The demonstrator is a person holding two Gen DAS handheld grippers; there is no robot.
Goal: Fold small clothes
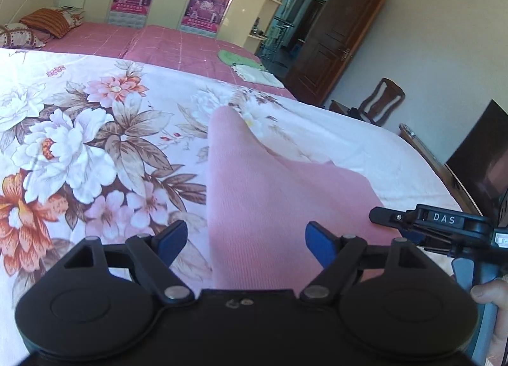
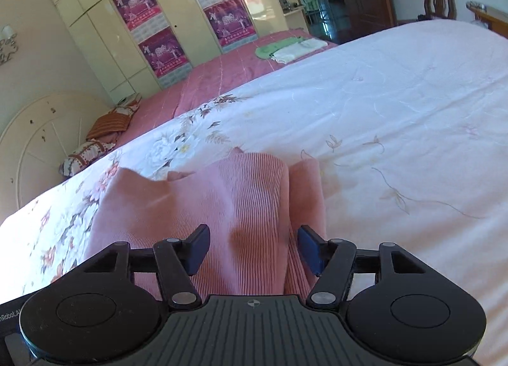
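A pink ribbed garment (image 1: 254, 194) lies on the floral quilt (image 1: 95, 143), bunched into a raised ridge. My left gripper (image 1: 246, 247) is open, its blue pads either side of the garment's near end, not closed on it. The right gripper's body (image 1: 444, 223) shows at the garment's right edge. In the right wrist view the same pink garment (image 2: 222, 207) lies folded in layers, and my right gripper (image 2: 254, 250) is open with its jaws straddling the near part of the cloth.
A green cloth (image 2: 273, 45) and a white cloth (image 2: 295, 50) lie on the pink bedspread (image 2: 222, 73) beyond the quilt. Pillows (image 1: 47, 21) sit at the headboard end. Wardrobes, an open door and a wooden chair (image 1: 384, 102) stand past the bed.
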